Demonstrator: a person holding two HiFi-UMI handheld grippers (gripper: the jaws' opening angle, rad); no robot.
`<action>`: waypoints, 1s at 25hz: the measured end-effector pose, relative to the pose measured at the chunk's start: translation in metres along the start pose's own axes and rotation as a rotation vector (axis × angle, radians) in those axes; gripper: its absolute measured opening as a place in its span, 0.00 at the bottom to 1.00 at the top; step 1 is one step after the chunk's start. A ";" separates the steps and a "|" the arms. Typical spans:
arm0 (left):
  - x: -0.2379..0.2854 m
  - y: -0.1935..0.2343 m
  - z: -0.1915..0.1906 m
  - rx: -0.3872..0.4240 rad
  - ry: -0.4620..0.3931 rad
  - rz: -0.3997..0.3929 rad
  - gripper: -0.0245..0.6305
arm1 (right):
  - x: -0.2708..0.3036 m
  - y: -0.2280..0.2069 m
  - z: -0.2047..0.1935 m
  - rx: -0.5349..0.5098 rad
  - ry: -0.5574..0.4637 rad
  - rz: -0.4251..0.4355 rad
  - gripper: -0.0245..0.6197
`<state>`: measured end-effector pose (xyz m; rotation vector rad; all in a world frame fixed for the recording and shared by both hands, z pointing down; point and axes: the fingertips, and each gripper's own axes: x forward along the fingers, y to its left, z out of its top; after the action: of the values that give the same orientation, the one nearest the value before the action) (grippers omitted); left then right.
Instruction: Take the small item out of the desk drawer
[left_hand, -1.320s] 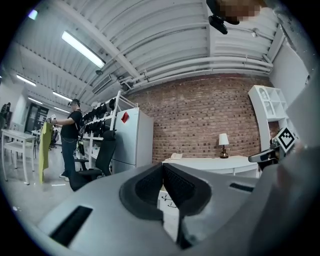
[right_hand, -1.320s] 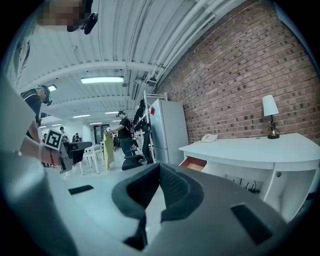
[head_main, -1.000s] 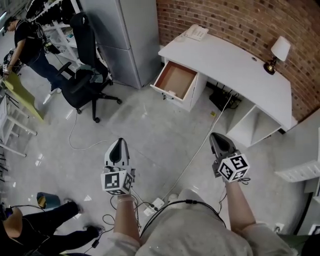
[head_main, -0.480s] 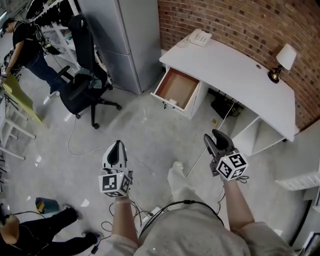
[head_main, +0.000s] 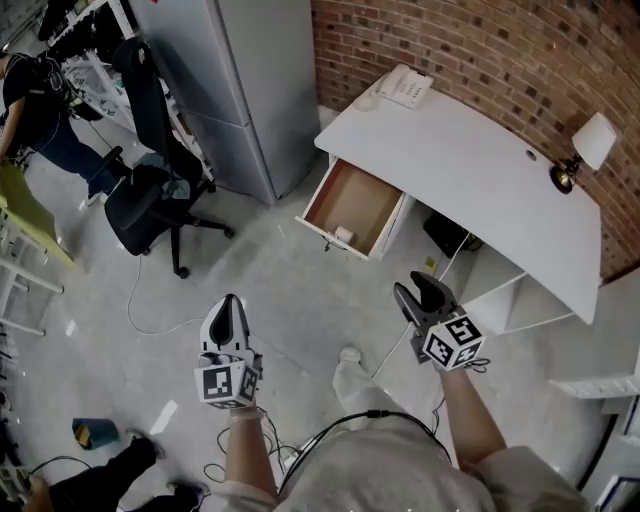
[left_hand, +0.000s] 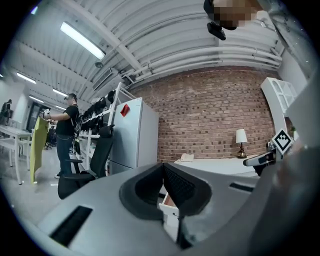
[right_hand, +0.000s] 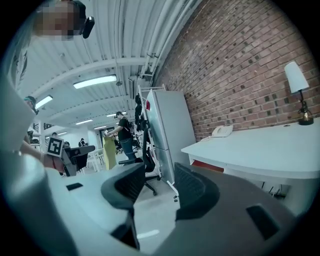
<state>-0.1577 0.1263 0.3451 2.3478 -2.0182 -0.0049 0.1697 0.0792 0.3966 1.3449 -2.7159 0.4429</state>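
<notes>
At the front edge of the open drawer (head_main: 365, 185) lies the small white item (head_main: 343, 234), well apart from us, so approach seems the step in hand. Our right gripper (head_main: 417, 292), its jaws just opening wide and empty, must next reach in. Our left gripper (head_main: 228, 306) is pinched closed.

The right gripper (head_main: 413, 293) has just been opening its jaws, with nothing between them. The drawer (head_main: 355, 200) now sits lower, nearer the frame's centre.

White desk (head_main: 470, 165) — telephone (head_main: 405, 87), lamp (head_main: 588, 148)

White desk (head_main: 480, 170), red-brick wall (head_main: 480, 50) (drawer (head_main: 355, 195) brown inside), black chair (head_main: 138, 205).
</notes>
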 end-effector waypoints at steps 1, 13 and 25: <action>0.012 0.002 -0.002 -0.004 0.001 0.000 0.04 | 0.010 -0.005 -0.001 0.003 0.012 0.006 0.34; 0.128 0.012 -0.035 -0.043 0.065 -0.029 0.04 | 0.111 -0.056 -0.026 0.033 0.140 0.055 0.34; 0.202 0.005 -0.073 -0.043 0.093 -0.089 0.04 | 0.178 -0.085 -0.060 0.043 0.214 0.087 0.34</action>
<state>-0.1297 -0.0718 0.4236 2.3628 -1.8519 0.0560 0.1244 -0.0879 0.5079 1.1192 -2.6089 0.6180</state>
